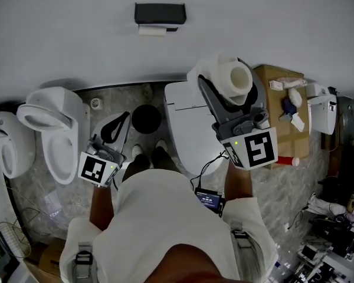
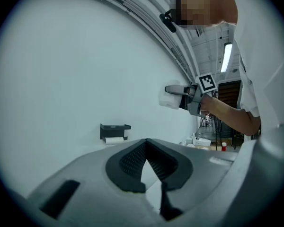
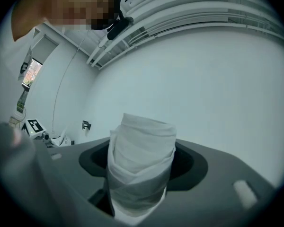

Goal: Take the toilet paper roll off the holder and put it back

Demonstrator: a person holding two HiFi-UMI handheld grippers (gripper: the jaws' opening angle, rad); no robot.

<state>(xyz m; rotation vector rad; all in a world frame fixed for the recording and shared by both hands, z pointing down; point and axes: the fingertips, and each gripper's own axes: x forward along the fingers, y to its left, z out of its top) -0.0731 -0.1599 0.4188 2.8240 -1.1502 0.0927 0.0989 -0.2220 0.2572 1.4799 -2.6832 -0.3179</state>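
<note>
Roughly halfway: left gripper sits low, jaws together and empty, right gripper clamps the roll up well apart from the holder on the far wall, so take-off looks done, putting back is left.

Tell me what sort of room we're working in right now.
Probably a bathroom, or a mock-up of one: toilets stand along a plain white wall, and a toilet paper holder is mounted on it. The cardboard box and loose equipment at the right hint at a test space.
</note>
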